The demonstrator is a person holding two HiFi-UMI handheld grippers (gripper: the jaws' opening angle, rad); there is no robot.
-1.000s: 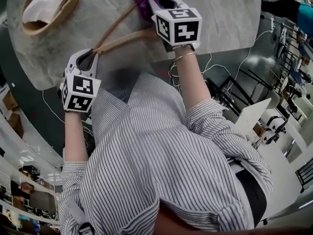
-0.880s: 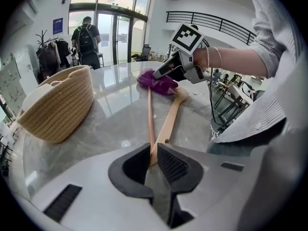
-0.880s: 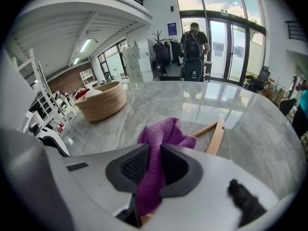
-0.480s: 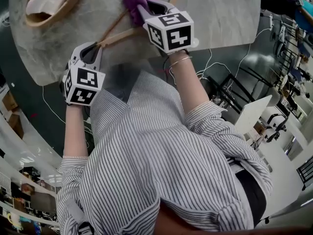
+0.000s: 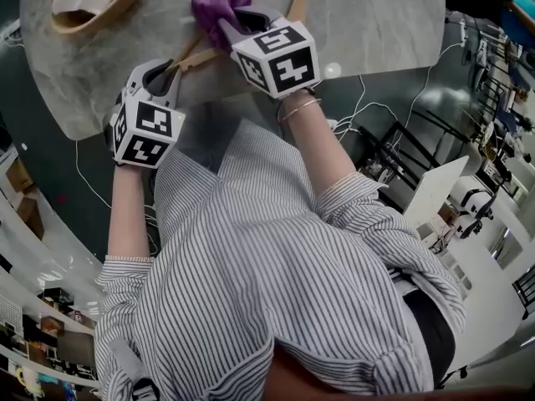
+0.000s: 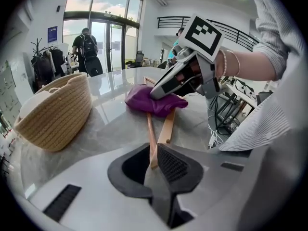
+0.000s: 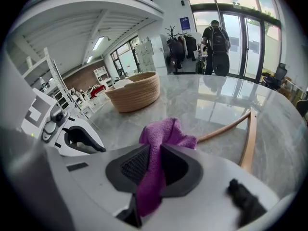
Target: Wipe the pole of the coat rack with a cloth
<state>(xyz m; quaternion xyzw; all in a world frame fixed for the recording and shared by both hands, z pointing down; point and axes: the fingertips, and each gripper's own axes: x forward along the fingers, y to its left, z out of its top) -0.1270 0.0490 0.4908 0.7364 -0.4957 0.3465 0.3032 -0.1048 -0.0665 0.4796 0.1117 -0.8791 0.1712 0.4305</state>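
Note:
The coat rack's thin wooden poles [image 5: 197, 55] lie on the marble table [image 5: 376, 15]. My left gripper [image 5: 159, 78] is shut on the near end of one pole [image 6: 150, 143], which runs out between its jaws. My right gripper [image 5: 224, 25] is shut on a purple cloth [image 5: 213, 2] and holds it down on the poles a short way beyond the left gripper. In the right gripper view the cloth [image 7: 163, 134] hangs out between the jaws [image 7: 151, 165] and hides the wood under it. The left gripper view shows the cloth [image 6: 151, 101] bunched over both poles under the right gripper [image 6: 185, 77].
A woven basket [image 5: 94, 5] with a pale cloth inside stands at the table's far left, also seen as the basket [image 7: 134, 91]. A second wooden bar [image 7: 248, 141] angles off to the right. The table's edge is just below the grippers; cables lie on the floor.
My right gripper has slid left along the pole with the purple cloth, closer to the left gripper. The left gripper has kept its place on the pole's end.

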